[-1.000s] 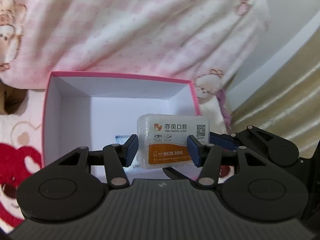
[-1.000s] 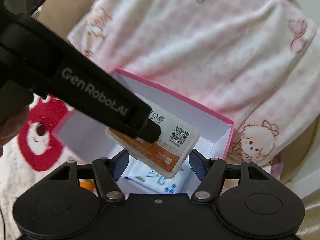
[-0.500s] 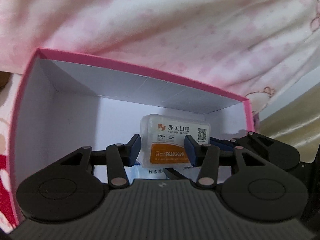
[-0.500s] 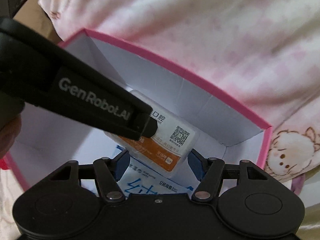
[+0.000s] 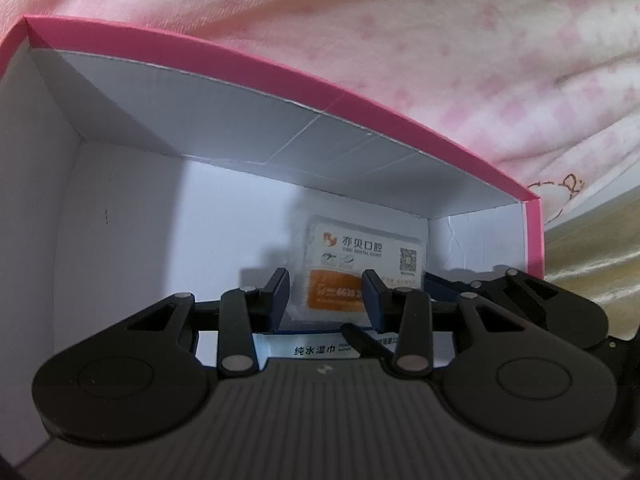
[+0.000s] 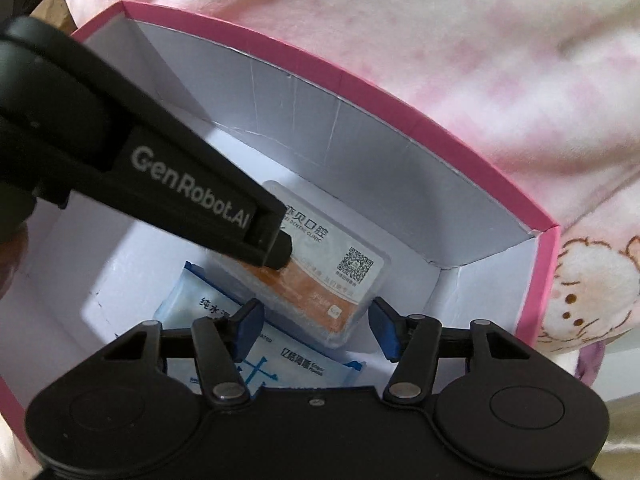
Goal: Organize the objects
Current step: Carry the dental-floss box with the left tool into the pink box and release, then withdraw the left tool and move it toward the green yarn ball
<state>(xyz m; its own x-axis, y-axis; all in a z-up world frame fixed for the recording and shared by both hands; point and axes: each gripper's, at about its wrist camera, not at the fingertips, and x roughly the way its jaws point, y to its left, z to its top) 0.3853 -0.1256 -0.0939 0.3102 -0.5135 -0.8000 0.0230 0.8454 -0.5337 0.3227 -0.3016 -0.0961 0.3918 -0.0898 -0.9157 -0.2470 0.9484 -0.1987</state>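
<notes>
A clear floss case [image 5: 360, 248] with a white and orange label hangs tilted inside the pink box [image 5: 280, 68], low near its white floor. My left gripper [image 5: 326, 288] is closing on the case's left end, one pad at its side and one on its face. In the right wrist view that finger [image 6: 272, 240] lies on the label of the case [image 6: 340, 280]. My right gripper [image 6: 316, 320] is closing too. Its pads flank the case's lower corner with a gap on the right side. Its finger [image 5: 440, 282] shows beside the case in the left wrist view.
Blue and white wet wipe packs [image 6: 304, 368] lie on the floor of the box [image 6: 360, 80], under the case. A pink and white blanket [image 6: 480, 80] with bear prints lies behind the box. Part of a hand [image 6: 10, 256] shows at the left edge.
Both grippers have sunk with the case from rim height down into the box. The pads of both have drawn closer together. The case now looks blurred in the left wrist view.
</notes>
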